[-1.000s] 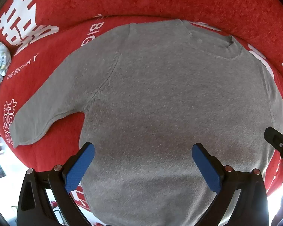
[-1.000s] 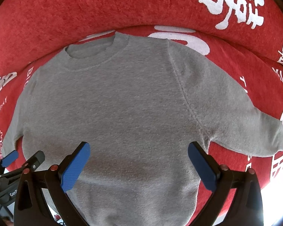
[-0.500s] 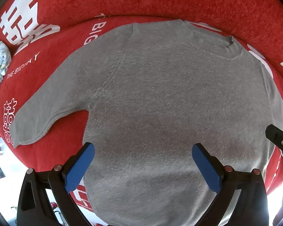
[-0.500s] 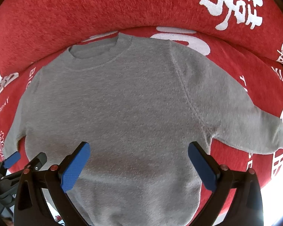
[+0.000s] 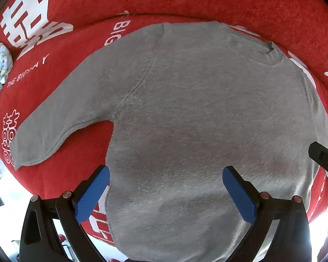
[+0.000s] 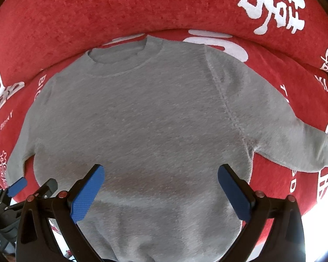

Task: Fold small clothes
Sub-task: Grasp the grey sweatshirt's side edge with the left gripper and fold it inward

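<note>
Both cameras have eased slightly nearer the gray sweater [image 5: 199, 120] over the past second, its sleeves sitting wider in frame. Left gripper [image 5: 166, 193] and right gripper [image 6: 160, 188] hover with blue pads spread wide, gripping nothing, over the lower body of the garment. It lies flat, face up, sleeves out, on a red cover [image 6: 102, 15] printed with white Chinese characters and "THE BIG".

Sweater [image 5: 196, 113] flat on cushion [image 5: 81, 50]
</note>
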A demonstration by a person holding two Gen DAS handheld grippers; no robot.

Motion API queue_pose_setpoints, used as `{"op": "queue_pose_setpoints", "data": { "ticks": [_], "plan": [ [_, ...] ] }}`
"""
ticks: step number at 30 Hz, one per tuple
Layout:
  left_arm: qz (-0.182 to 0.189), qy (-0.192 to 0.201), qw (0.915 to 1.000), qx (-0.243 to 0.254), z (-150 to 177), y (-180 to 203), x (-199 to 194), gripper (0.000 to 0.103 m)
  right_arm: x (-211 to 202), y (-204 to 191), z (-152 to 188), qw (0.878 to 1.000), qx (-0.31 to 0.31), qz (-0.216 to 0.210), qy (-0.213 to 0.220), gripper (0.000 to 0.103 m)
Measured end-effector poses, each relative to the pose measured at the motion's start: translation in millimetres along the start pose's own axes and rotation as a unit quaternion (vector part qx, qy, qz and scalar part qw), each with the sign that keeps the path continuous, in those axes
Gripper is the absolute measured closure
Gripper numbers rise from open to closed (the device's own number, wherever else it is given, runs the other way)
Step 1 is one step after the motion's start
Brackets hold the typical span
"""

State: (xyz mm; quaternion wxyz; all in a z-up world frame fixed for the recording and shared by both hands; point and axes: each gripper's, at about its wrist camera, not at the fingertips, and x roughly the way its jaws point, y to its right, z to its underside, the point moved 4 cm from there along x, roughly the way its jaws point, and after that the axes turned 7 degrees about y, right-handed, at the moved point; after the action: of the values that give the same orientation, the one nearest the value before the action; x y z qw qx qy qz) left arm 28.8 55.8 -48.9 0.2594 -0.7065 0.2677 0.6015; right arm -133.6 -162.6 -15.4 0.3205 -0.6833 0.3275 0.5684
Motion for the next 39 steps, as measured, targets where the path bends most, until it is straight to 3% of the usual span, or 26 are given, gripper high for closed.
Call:
{"op": "queue_pose_setpoints", "data": {
  "ticks": [15, 19, 24, 30, 33, 37, 39],
  "plan": [
    [0.012, -0.001, 0.9994, -0.032, 5, -36, 4, 0.0, -3, -46, 2, 0.999, -0.025, -0.026, 0.011, 0.0],
    [0.016, 0.002, 0.9983, -0.056, 10, -62, 8, 0.0, -3, -75, 8, 0.997, -0.059, -0.051, 0.015, 0.0],
    [0.032, 0.021, 0.9921, -0.12, 20, -121, 12, 0.0, 2, -109, 20, 0.993, -0.086, -0.082, -0.009, 0.0],
    [0.036, 0.065, 0.9707, -0.229, 43, -218, 26, 0.0, 10, -145, 37, 0.988, -0.123, -0.093, -0.023, 0.0],
    [0.057, 0.07, 0.9495, -0.3, 59, -264, 44, 0.0, 14, -162, 46, 0.984, -0.142, -0.101, -0.031, 0.0],
    [0.135, 0.077, 0.9023, -0.402, 74, -309, 75, 0.0, 21, -183, 54, 0.98, -0.167, -0.103, -0.04, 0.0],
    [0.144, 0.096, 0.8909, -0.42, 72, -318, 78, 0.0, 23, -190, 57, 0.978, -0.174, -0.105, -0.044, 0.0]
  ]
}}
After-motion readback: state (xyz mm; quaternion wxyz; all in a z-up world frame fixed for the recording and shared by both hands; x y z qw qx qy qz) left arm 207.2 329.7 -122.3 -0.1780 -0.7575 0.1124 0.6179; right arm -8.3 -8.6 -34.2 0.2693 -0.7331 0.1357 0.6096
